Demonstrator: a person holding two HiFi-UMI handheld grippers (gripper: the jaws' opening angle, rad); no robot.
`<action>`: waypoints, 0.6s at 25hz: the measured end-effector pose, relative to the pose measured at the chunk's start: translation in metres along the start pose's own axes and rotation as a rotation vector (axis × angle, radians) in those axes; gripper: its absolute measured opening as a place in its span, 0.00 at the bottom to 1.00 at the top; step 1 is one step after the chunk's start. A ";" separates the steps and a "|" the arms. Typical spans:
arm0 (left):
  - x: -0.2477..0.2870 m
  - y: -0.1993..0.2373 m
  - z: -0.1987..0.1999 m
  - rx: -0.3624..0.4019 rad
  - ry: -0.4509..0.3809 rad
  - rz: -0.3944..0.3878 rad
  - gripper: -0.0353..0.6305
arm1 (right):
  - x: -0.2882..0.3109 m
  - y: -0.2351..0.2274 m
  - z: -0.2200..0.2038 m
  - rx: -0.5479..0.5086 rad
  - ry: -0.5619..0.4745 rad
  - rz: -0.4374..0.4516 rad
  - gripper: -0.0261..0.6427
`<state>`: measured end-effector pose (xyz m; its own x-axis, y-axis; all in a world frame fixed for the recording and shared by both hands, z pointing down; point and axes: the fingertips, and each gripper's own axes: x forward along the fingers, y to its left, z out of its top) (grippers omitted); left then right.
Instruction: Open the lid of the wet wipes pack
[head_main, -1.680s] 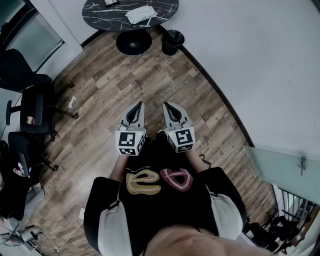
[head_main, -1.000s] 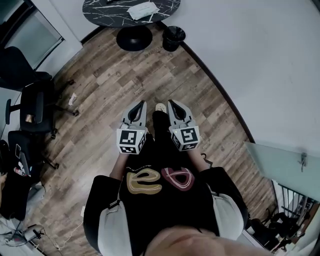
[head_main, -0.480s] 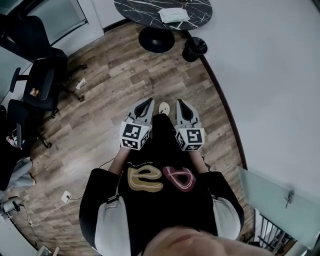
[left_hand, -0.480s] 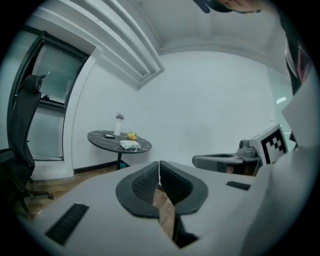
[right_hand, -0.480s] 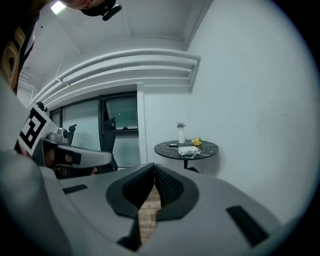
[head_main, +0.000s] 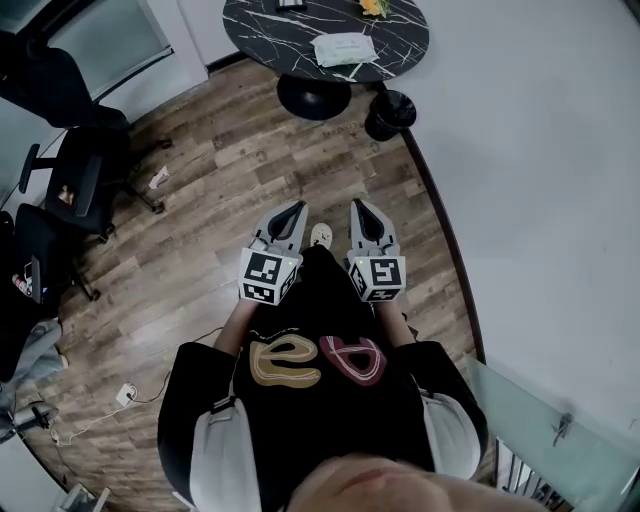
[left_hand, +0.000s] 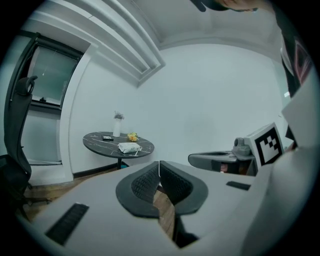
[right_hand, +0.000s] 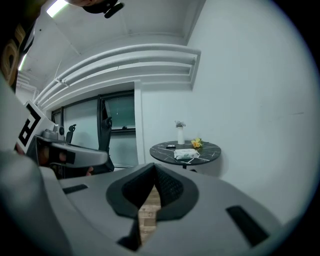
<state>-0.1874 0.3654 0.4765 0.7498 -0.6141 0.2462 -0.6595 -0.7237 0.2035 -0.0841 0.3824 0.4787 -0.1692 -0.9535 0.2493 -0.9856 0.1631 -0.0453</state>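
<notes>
The person is walking toward the round table (head_main: 260, 25), and this is what is changing. Compared with a second ago, the table is showing more fully at the top of the head view. The wet wipes pack (head_main: 343, 48) is sitting a little lower in the picture, so it is coming nearer. It is still well apart from both tools.

From the grippers the pack is lying at about twelve o'clock, flat on the table top and toward the near edge. Its lid is too small to make out. In the left gripper view a vase (left_hand: 117, 125) and something yellow (left_hand: 132, 136) are standing behind the pack, at about eleven and twelve o'clock of it.

The left gripper (head_main: 294, 210) is keeping its jaws together with nothing between them; only the wooden floor (head_main: 220, 170) is showing under the pads. The right gripper (head_main: 360, 208) is also closed and empty. Both are being carried side by side in front of the body, pointing forward as before.

A small black bin (head_main: 388, 115) is standing on the floor at about five o'clock of the table. Office chairs (head_main: 80, 185) are standing at about ten o'clock of the person.

For the task, I am judging that this is only the approach, and nothing is touching the pack yet. More steps are probably needed. After that the jaws will have to open, perhaps one gripper steadying the pack while the other is lifting the lid.
</notes>
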 end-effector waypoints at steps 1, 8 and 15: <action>0.010 0.001 0.002 -0.002 0.003 0.005 0.08 | 0.006 -0.008 0.002 0.000 -0.001 0.004 0.06; 0.084 0.002 0.024 0.006 0.004 0.035 0.08 | 0.049 -0.067 0.017 -0.017 -0.014 0.038 0.06; 0.150 0.003 0.040 0.007 0.018 0.112 0.08 | 0.086 -0.117 0.028 -0.051 -0.015 0.095 0.06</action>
<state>-0.0748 0.2581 0.4763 0.6704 -0.6855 0.2840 -0.7386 -0.6533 0.1667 0.0172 0.2745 0.4781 -0.2622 -0.9367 0.2322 -0.9640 0.2652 -0.0188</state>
